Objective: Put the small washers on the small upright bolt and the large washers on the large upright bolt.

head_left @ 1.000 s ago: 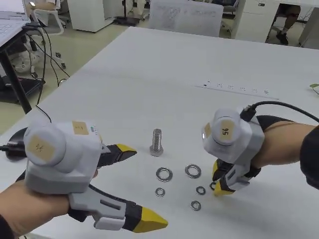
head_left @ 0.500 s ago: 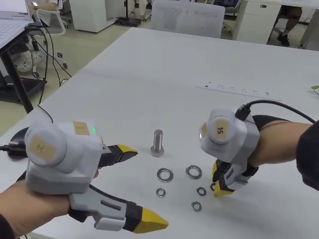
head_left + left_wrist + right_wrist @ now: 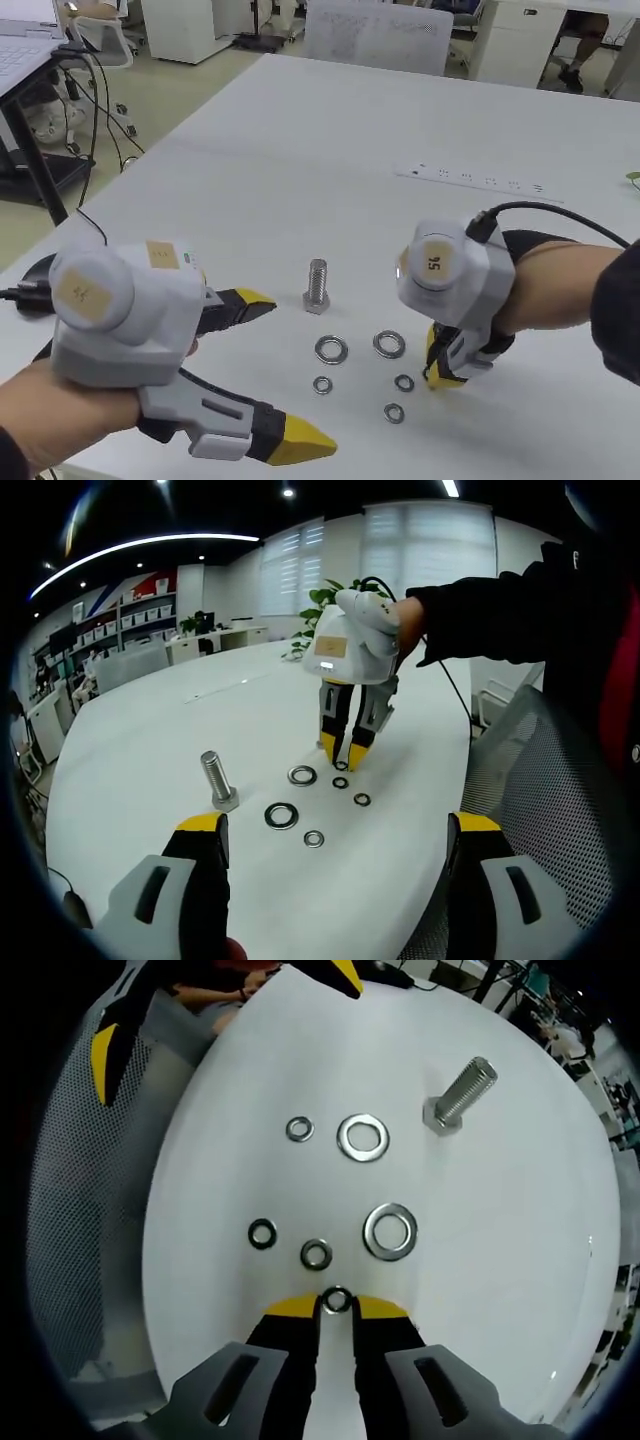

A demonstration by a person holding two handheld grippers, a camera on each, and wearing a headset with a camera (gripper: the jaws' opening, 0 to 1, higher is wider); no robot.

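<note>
Head view hides the washer [image 3: 337, 1300] your right gripper [image 3: 337, 1306] pinches, barely shifted since a second ago; left gripper [image 3: 337, 825] gapes wide.

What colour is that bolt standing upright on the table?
Shiny silver-grey metal. The bolt shows best in the head view.

Open white table [image 3: 300, 150] lies beyond the upright bolt [image 3: 316, 286]. The left gripper [image 3: 283, 370], jaws wide, flanks the loose washers [image 3: 330, 350] on the left; the right gripper [image 3: 432, 378], pinching a small washer [image 3: 337, 1300], blocks their right side
</note>
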